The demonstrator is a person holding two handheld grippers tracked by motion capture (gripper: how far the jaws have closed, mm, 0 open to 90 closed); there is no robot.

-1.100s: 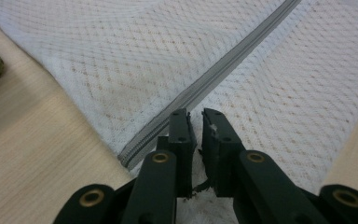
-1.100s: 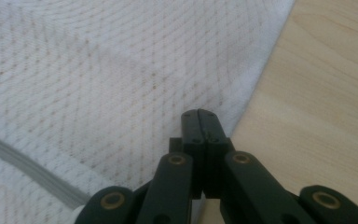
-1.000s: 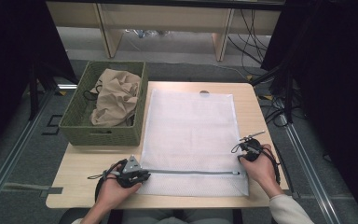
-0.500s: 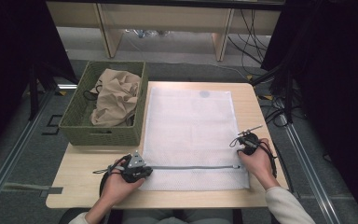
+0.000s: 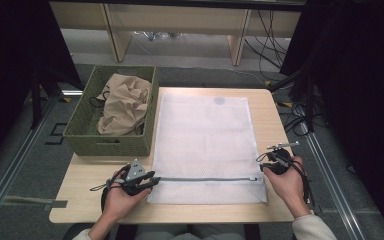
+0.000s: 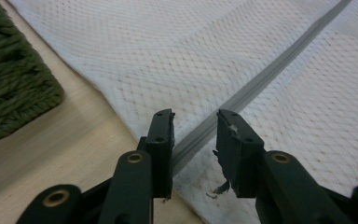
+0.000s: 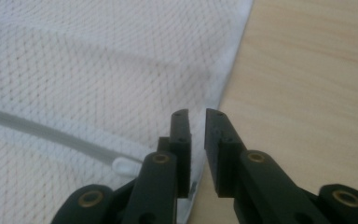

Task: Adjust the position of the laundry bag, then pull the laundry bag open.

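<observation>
A white mesh bag lies flat on the wooden table, with its grey zipper running along the near end. My left gripper rests at the zipper's left end. In the left gripper view it is open, its jaws standing on either side of the zipper tape. My right gripper sits at the bag's right edge, beside the zipper pull. In the right gripper view it is open by a narrow gap over the bag's hem, with the white pull just to its left.
A green woven basket holding a crumpled beige cloth stands at the table's left, close to the bag and my left gripper. Bare wood lies to the right of the bag. Cables trail on the floor at the right.
The right gripper has drawn slightly right and toward the near edge. The left gripper has barely shifted. The bag lies as before.
</observation>
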